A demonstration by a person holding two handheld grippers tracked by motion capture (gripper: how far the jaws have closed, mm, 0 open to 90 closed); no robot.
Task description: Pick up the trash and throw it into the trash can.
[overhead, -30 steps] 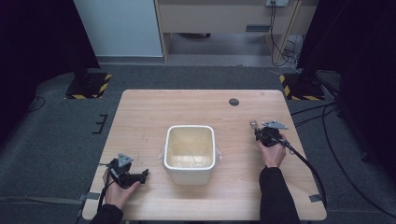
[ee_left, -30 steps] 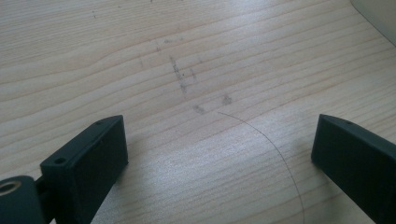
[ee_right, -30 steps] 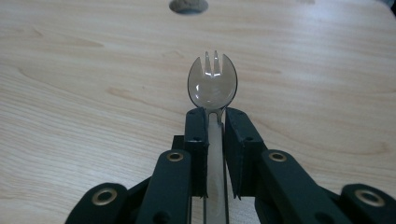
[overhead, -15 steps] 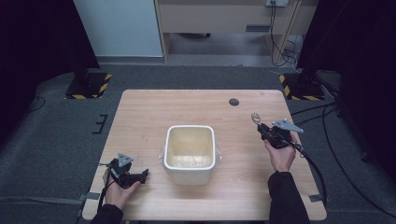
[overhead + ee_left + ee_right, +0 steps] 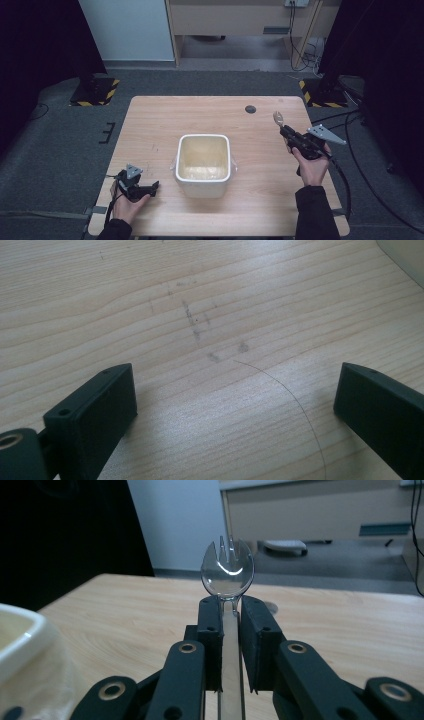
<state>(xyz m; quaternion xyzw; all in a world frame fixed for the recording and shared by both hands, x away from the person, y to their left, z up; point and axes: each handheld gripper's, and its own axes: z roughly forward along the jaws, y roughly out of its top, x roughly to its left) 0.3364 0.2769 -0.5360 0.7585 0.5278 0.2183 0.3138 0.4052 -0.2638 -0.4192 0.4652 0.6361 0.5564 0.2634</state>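
From above, a white square tub point(image 5: 203, 165) is sitting near the middle of the pale wooden surface point(image 5: 200, 117). I am resting my left claw point(image 5: 151, 187) on the surface just left of the tub's near corner, my left hand point(image 5: 129, 202) wrapped around it. To the right of the tub, well apart from it, my right hand point(image 5: 312, 162) is holding the right claw point(image 5: 286, 131) above the surface, pointing away from me, with a clear plastic spork point(image 5: 278, 118) sticking out of its tip. A small dark round disc point(image 5: 250, 109) is lying beyond the tub, toward the far edge.

Along my left claw point(image 5: 235, 400), the jaws are standing wide apart, released, with bare scuffed wood and a thin curved hair between them.

Along my right claw point(image 5: 231, 630), the jaws are clenching the spork's point(image 5: 227, 570) handle, its tined bowl rising upright past their tips. The tub's rim point(image 5: 20, 630) is showing at the lower left.
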